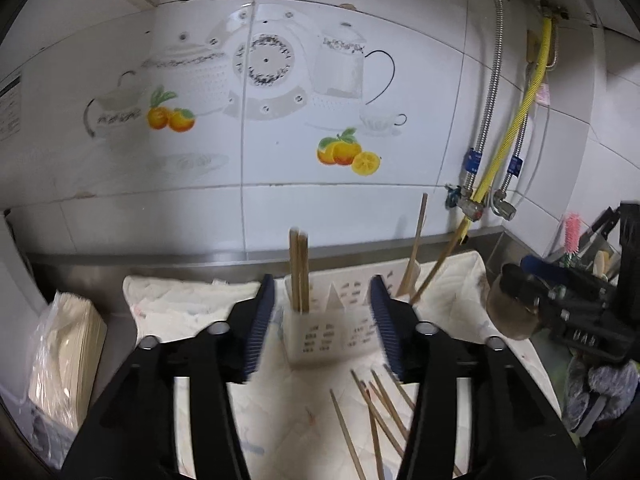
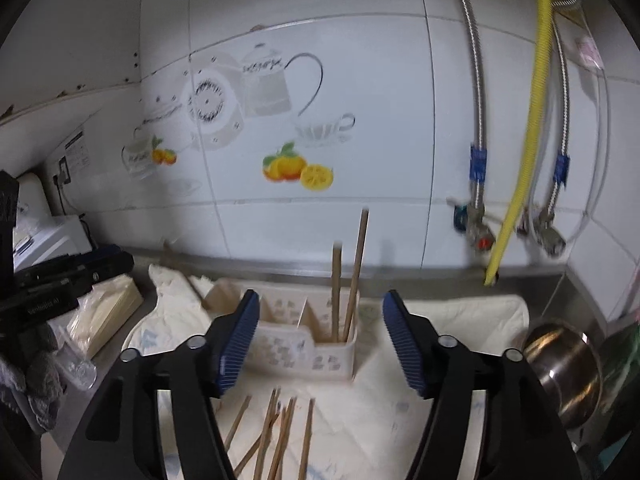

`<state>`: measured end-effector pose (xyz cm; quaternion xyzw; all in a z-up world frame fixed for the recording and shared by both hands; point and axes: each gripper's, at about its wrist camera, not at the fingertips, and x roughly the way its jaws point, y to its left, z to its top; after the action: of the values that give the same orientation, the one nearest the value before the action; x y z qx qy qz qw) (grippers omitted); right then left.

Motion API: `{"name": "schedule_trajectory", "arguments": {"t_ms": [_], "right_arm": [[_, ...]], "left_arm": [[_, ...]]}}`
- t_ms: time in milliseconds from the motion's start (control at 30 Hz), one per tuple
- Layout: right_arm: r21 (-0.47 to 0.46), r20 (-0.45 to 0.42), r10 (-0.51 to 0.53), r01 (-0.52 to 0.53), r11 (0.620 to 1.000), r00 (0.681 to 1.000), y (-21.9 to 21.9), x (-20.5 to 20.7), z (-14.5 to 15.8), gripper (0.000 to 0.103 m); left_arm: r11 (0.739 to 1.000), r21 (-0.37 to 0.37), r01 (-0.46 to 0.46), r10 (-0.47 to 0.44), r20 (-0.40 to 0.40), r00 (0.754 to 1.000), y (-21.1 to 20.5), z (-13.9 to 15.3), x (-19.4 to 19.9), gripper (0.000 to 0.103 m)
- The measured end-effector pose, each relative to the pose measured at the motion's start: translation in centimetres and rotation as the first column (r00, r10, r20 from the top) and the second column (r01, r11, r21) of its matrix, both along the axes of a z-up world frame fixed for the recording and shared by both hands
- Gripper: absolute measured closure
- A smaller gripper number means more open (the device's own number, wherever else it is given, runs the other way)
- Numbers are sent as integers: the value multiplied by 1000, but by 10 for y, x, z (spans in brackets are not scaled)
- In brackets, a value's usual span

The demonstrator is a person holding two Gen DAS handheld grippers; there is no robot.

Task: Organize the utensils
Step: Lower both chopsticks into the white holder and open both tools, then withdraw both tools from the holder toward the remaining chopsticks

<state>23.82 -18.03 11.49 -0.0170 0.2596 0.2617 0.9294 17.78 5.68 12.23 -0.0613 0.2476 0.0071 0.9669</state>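
left gripper [image 1: 324,316] fingers apart, empty — white holder [image 1: 332,332] beyond them | right gripper [image 2: 316,340] fingers apart, empty — loose chopsticks [image 2: 276,432] lie below on cloth [image 2: 400,400]

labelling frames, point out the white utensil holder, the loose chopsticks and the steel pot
white utensil holder [image 2: 332,360], right wrist view, front wall
loose chopsticks [image 2: 306,436], right wrist view, shaft of one stick on the cloth
steel pot [image 2: 568,376], right wrist view, shiny side

Chopsticks [image 2: 346,280] upright in holder [image 2: 320,350]; loose chopsticks [image 2: 280,432] on cloth [image 2: 440,320] before it.
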Motion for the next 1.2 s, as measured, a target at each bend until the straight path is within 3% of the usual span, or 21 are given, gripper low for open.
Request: {"name": "schedule_trajectory", "arguments": {"t_ms": [100,167,467,700,867,1200], "right_arm": [[-7,-18,5,-5,1000,1000,-3,-18,-20,29],[-20,-27,1,-1,1000,1000,-4,-31,-36,23],[-72,-93,29,-36,997,995,-7,-82,-100,13],[-43,-173,35,-43,998,984,-17,-110,-140,11],[-56,-244,35,-50,997,969,-20,-121,-171,11],[-62,-296,10,-30,998,955,-23,-117,-189,11]], "left_arm": [[1000,10,-5,5,4,1000,-3,-10,-18,39],[1000,23,-22,22,8,1000,-6,-18,-32,26],[997,-2,-73,73,-28,997,-2,-64,-76,10],[991,-60,-119,114,-81,990,8,-100,-100,7],[989,-52,-141,135,-113,984,12,-118,-109,7],[988,-64,-138,126,-171,977,11,-142,-111,7]]}}
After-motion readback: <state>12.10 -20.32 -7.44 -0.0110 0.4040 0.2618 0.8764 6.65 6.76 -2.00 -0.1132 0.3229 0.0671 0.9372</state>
